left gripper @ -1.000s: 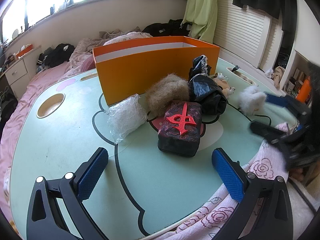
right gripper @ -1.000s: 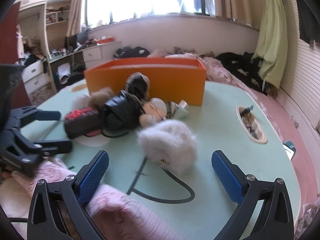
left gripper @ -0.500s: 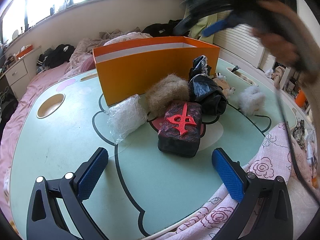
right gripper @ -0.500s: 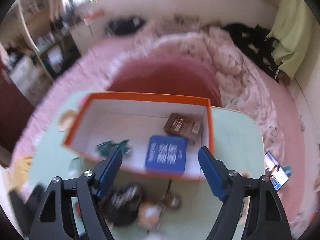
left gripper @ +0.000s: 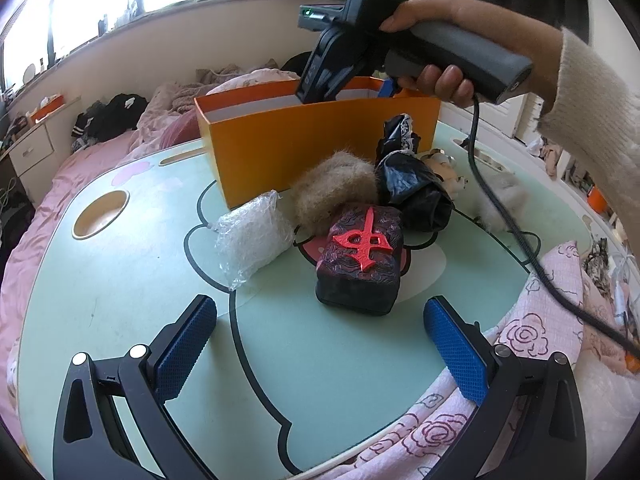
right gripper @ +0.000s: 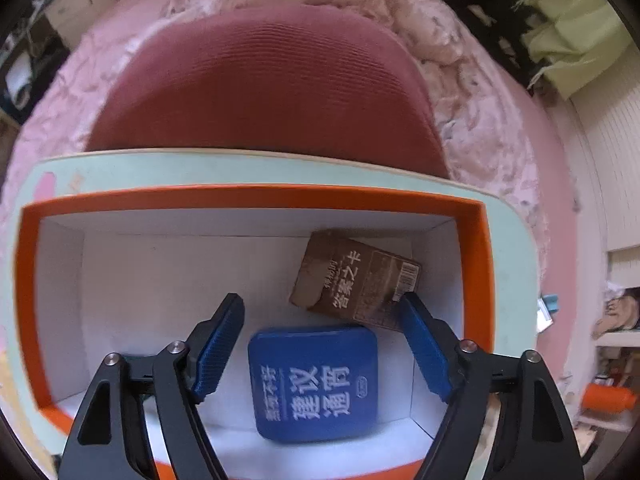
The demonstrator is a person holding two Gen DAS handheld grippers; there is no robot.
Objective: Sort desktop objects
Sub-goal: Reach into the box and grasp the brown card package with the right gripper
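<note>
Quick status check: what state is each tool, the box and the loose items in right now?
Left tool: open, empty, low over table.
Right tool: open, empty, inside orange box.
Orange box: lidless.
Blue case: flat in box.
Brown carton: flat in box.
Red-emblem block: on table.

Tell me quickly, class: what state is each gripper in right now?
Left gripper: open, holding nothing, hovering short of the dark block with the red symbol.
Right gripper: open, empty, poised above the blue case inside the orange box.
</note>
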